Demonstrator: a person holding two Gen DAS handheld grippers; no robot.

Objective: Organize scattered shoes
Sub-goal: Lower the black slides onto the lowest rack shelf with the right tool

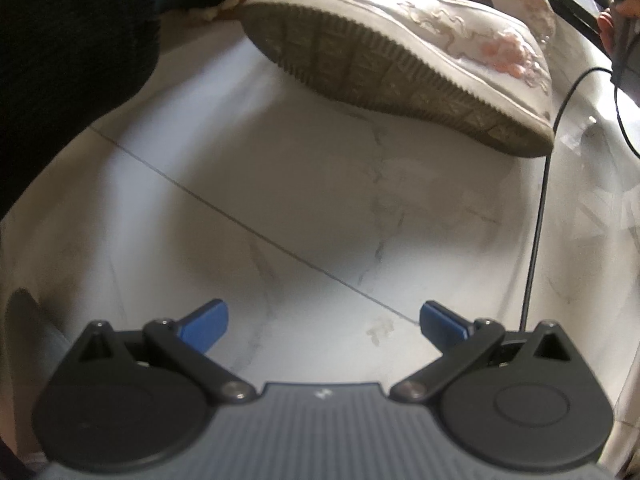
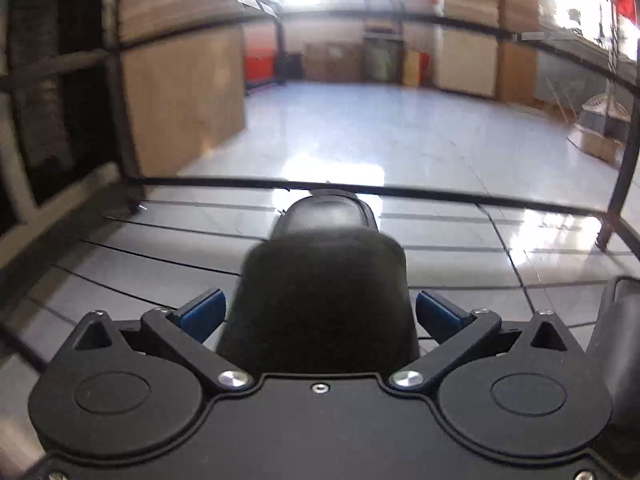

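A pale marble-look tiled floor (image 1: 280,184) fills the left wrist view, crossed by a thin dark grout line. Above the floor, a white slip-on shoe (image 1: 404,60) with pink and grey embroidery is tipped on its side so its grey ridged sole faces the camera; whether it rests on the floor or is lifted cannot be told. A large dark shape (image 1: 68,52), blurred and unidentifiable, sits to the left of this shoe. A thin black cable (image 1: 538,224) runs down from beside the shoe's toe. The left gripper (image 1: 323,322) is well below the shoe, its blue-padded fingers (image 1: 206,322) spread wide with only floor between them.

In the right wrist view, a glossy grey floor (image 2: 380,128) stretches away into a bright room, with tan board panels (image 2: 180,92) to the left of it and black metal frame bars (image 2: 360,188) crossing in front. A black shoe (image 2: 324,280) sits between the fingers of the right gripper (image 2: 320,312), heel end nearest the camera, toe pointing away. The blue pads (image 2: 202,314) are spread on either side of the heel; whether they touch it cannot be told. Another dark rounded object (image 2: 616,340), partly cut off, lies just right of the black shoe.
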